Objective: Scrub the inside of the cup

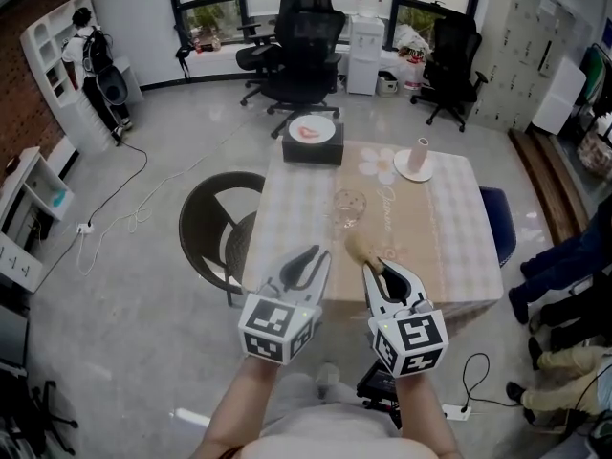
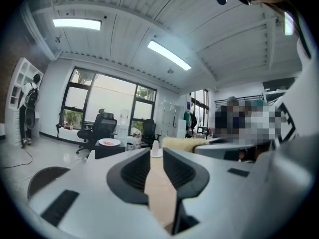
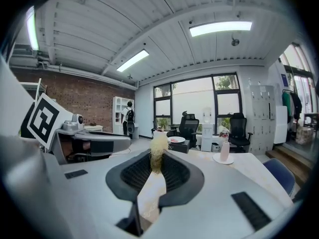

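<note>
A clear glass cup [image 1: 349, 206] stands upright near the middle of the table [image 1: 449, 232], which has a checked cloth. My right gripper [image 1: 382, 273] is shut on a brush with a pale yellow fibre head [image 1: 360, 248] that points toward the cup from just short of it. In the right gripper view the brush [image 3: 158, 148] sticks up between the jaws of the right gripper [image 3: 158, 158]. My left gripper [image 1: 313, 254] hovers at the table's near edge, left of the brush. Its jaws stand a narrow gap apart, with nothing between them [image 2: 157, 159]. The brush head [image 2: 180, 144] shows to its right.
A black box bearing a white plate [image 1: 313, 131] sits at the table's far left corner. A pink vase on a saucer [image 1: 418, 159] stands far right. A round dark chair [image 1: 220, 220] is left of the table, a blue stool [image 1: 498, 220] right, and people's legs [image 1: 564, 261] beyond.
</note>
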{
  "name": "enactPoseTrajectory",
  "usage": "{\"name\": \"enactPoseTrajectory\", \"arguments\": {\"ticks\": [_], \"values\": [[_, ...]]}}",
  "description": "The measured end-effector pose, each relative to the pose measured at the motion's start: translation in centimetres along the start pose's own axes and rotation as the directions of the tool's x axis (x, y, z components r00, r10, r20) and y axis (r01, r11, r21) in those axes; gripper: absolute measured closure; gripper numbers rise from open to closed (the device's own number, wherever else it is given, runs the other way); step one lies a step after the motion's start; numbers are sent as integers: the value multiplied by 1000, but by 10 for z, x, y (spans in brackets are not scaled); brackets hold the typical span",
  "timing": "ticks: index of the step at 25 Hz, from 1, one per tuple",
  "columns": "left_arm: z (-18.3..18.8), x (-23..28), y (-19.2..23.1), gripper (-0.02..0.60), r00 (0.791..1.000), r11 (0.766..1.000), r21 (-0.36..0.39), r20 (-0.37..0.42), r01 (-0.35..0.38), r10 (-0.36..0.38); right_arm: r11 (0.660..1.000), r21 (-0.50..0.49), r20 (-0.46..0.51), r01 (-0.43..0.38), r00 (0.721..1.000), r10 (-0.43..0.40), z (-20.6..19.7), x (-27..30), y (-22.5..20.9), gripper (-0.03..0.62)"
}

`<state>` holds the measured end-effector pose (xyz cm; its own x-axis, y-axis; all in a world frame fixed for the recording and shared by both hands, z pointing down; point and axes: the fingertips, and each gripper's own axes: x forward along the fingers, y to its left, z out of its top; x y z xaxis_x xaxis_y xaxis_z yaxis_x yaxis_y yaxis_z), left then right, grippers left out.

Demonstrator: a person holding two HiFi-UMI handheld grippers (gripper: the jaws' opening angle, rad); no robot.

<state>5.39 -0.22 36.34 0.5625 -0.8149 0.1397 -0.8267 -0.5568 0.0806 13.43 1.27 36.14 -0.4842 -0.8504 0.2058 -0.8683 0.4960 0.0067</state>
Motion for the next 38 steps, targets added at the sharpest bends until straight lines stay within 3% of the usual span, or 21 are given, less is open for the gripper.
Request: {"name": "enactPoseTrajectory", "arguments": {"ticks": [2, 7, 13, 17, 19, 24, 27, 35, 38], "values": [[-3, 9, 7, 441, 1000, 1000, -7, -11, 5, -5, 1000, 5, -5, -1, 1000, 1, 0, 10, -6, 539], [-9, 31, 30, 341, 1000, 1000, -19, -24, 16, -17, 1000, 13, -18, 5, 1000, -5, -1, 35, -22, 537], [-23, 65, 59, 341, 995, 999, -15, -81, 52, -53, 998, 34, -34, 54, 998, -52, 1, 70, -46, 537], [-29, 87, 77, 416, 988, 993, -16, -102, 113, -114, 996, 38, -39, 82, 996, -80, 7, 97, -56, 537], [-35, 98, 86, 416, 982, 990, -25, -126, 142, -144, 995, 40, -50, 94, 994, -92, 7, 110, -60, 537], [-51, 123, 102, 416, 950, 971, 3, -206, 239, -234, 990, 46, -85, 134, 988, -130, 1, 136, -69, 537], [-59, 137, 112, 416, 934, 958, 42, -238, 283, -265, 986, 56, -96, 155, 984, -149, -1, 148, -74, 537], [-101, 169, 126, 416, 867, 915, 91, -367, 394, -337, 985, 62, -152, 162, 977, -151, -14, 163, -85, 537], [-109, 182, 130, 417, 855, 901, 108, -379, 420, -353, 986, 64, -170, 156, 975, -144, -21, 166, -96, 537]]}}
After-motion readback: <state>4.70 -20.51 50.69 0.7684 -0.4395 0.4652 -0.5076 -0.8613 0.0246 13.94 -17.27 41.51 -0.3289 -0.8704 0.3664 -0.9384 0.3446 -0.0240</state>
